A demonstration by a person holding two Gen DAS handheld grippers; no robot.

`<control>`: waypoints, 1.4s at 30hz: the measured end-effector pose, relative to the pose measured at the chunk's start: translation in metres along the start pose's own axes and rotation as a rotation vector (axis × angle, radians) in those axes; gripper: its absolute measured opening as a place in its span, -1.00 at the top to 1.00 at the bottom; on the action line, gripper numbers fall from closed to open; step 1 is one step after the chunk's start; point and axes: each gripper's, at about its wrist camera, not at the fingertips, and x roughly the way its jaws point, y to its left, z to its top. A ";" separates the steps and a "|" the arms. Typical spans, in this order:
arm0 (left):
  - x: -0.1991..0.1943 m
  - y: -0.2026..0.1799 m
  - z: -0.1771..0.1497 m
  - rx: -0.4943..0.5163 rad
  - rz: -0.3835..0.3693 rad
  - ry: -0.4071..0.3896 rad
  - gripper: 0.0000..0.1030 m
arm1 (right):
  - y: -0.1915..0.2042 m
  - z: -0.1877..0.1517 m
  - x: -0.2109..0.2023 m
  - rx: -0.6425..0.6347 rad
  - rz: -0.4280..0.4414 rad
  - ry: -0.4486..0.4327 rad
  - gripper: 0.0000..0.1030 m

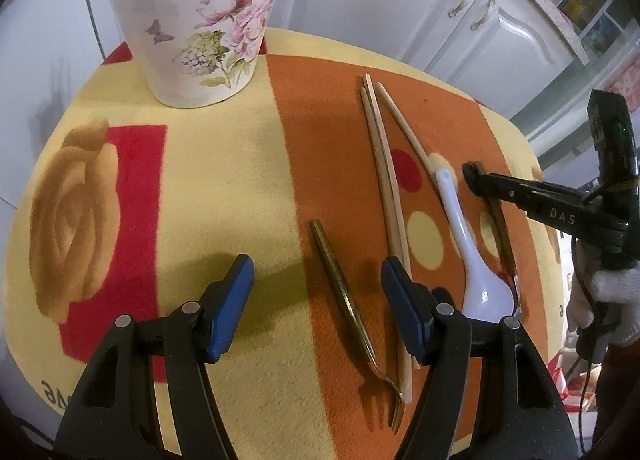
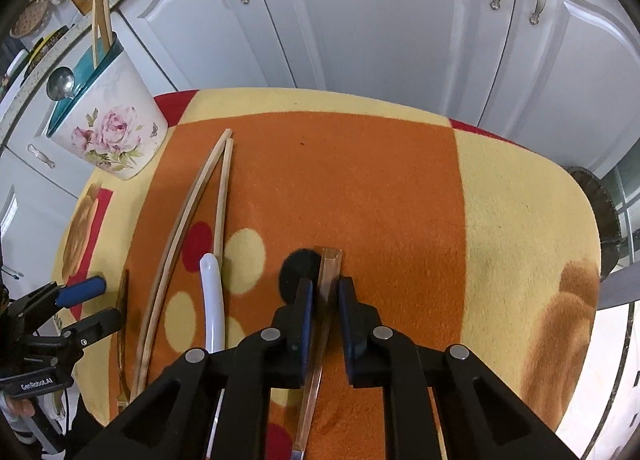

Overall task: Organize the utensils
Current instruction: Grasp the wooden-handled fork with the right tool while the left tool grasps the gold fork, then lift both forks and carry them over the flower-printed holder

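The brown-handled utensil lies on the orange band of the cloth-covered surface, its handle running between the two pads of the right gripper. That gripper points steeply down at the cloth, and its jaws stand nearly closed around the handle; the right pad looks a sliver off it, so a firm pinch cannot be confirmed. In the left wrist view the same gripper comes in from the right, its tip down at the handle's far end, with a white-gloved hand behind it.

Just beside the utensil lies a white plastic spoon, then three wooden chopsticks, then a dark metal fork, tines toward the camera. The left gripper also tilts steeply down, its blue pads spread wide. The fork's handle lies between them, untouched, and the chopsticks pass by its right pad.

A flowered ceramic holder with a teal rim stands at the far left of the surface, a metal spoon and two wooden sticks inside.

The right gripper's body reads "DAS"; the left's reads "GenRobot.AI".
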 end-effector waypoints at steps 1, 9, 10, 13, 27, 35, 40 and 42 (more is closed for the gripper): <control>0.000 0.000 0.000 0.000 0.003 0.000 -0.28 | 0.001 0.000 0.000 0.001 0.002 -0.001 0.69; 0.004 -0.003 0.000 0.006 0.021 -0.007 -0.28 | 0.008 -0.006 -0.001 -0.008 -0.018 -0.025 0.58; 0.004 -0.003 0.000 0.007 0.021 -0.006 -0.28 | 0.007 -0.006 -0.001 -0.006 -0.018 -0.027 0.58; 0.005 -0.004 0.000 0.010 0.027 -0.009 -0.28 | 0.007 -0.008 -0.001 -0.006 -0.020 -0.033 0.58; 0.010 -0.010 0.004 0.057 0.093 -0.043 0.41 | 0.010 -0.007 0.001 -0.037 -0.036 -0.047 0.78; 0.001 0.010 0.003 -0.020 -0.015 -0.066 0.86 | 0.022 -0.006 -0.021 -0.038 0.024 -0.081 0.82; -0.026 0.014 0.004 -0.032 -0.055 -0.130 0.99 | 0.031 -0.006 -0.053 -0.064 0.048 -0.139 0.82; -0.036 0.015 0.004 -0.025 -0.070 -0.156 0.99 | 0.034 -0.007 -0.068 -0.070 0.053 -0.171 0.82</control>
